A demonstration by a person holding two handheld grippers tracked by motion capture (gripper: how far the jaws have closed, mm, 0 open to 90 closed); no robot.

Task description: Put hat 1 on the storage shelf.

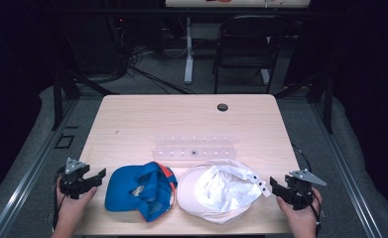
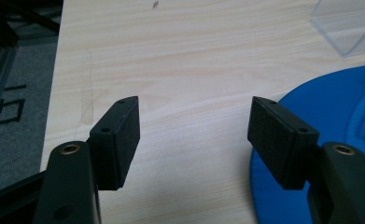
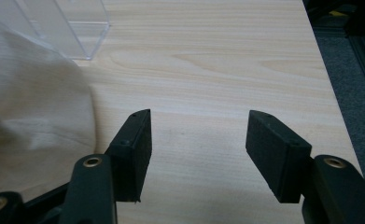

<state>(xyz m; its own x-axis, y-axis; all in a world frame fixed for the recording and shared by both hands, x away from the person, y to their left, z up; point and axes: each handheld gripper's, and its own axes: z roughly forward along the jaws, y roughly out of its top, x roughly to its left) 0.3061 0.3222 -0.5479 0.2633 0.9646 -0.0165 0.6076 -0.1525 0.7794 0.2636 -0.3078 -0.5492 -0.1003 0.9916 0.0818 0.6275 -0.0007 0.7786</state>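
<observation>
The left gripper (image 1: 98,177) and right gripper (image 1: 274,187) are waiting at the table (image 1: 132,119) edges, jaws wide apart, holding nothing. Grabbing is probably just starting. The blue cap (image 1: 139,189) and white cap (image 1: 216,191) are lying upside down side by side, each beside its gripper, brims pointing outward, long sides running left-right. Next, each gripper likely needs to slide inward over a brim

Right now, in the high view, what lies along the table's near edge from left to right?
Left gripper → blue cap → white cap → right gripper.
</observation>
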